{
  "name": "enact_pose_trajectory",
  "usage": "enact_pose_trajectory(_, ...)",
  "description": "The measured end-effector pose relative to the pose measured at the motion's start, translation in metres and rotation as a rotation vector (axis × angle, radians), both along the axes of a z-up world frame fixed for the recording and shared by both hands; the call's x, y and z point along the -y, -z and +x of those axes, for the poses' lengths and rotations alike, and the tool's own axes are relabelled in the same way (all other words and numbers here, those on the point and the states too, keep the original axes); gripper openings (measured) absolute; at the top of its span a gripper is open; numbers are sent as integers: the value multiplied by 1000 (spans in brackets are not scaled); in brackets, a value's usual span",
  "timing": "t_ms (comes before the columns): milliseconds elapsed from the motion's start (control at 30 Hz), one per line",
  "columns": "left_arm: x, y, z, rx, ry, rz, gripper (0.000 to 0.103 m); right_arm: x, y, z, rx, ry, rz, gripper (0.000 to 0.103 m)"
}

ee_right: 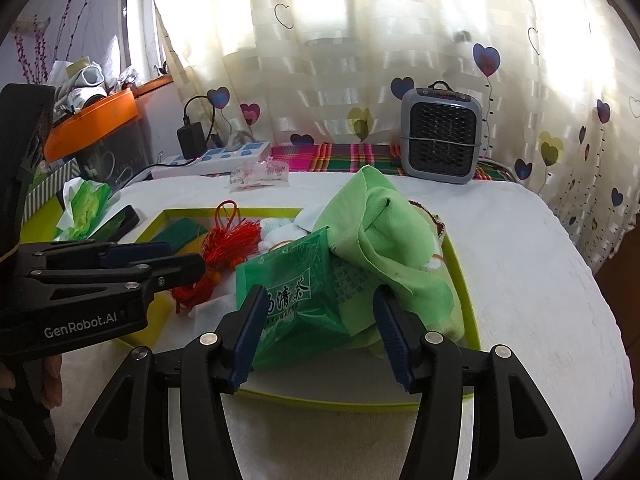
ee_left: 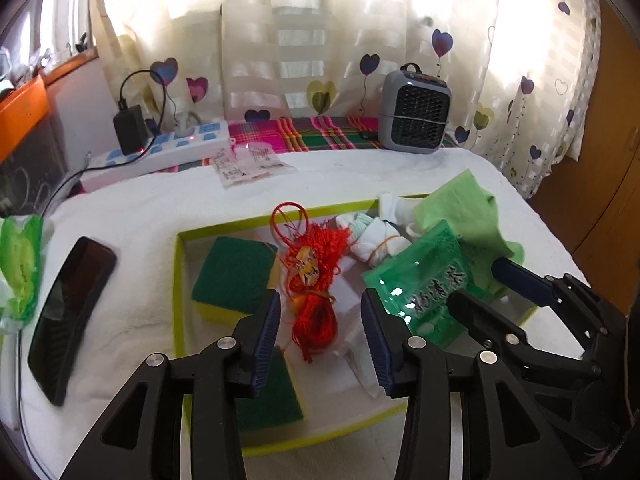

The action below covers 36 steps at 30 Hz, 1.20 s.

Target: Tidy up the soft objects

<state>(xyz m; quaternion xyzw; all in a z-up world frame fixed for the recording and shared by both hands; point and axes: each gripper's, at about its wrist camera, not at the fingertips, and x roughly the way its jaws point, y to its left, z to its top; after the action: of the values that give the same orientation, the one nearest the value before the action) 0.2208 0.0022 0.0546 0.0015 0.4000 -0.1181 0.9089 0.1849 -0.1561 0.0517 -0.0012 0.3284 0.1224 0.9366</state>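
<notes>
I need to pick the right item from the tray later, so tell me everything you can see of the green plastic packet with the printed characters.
The green packet is a translucent, glossy plastic pouch with a sealed top edge and white printed characters on a darker label band. It lies tilted inside the yellow-rimmed tray, its right side tucked under the light green cloth, with the red tassel cord to its left. The open right gripper straddles its near end; whether the pads touch it is unclear.
</notes>
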Motion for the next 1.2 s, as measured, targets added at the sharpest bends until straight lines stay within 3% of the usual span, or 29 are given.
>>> enact_pose_trajectory(533, -1, -9, -46, 13, -36, 7, 41, 6, -7, -25, -7, 4, 10, 59)
enact_pose_trajectory(933, 7, 11, -87, -53, -83, 45, 42, 16, 0, -49, -78, -12, 15, 59)
enact_pose_trajectory(1200, 15, 29, -105, -89, -111, 63, 42, 15, 11, -66, -122, -42, -48, 59)
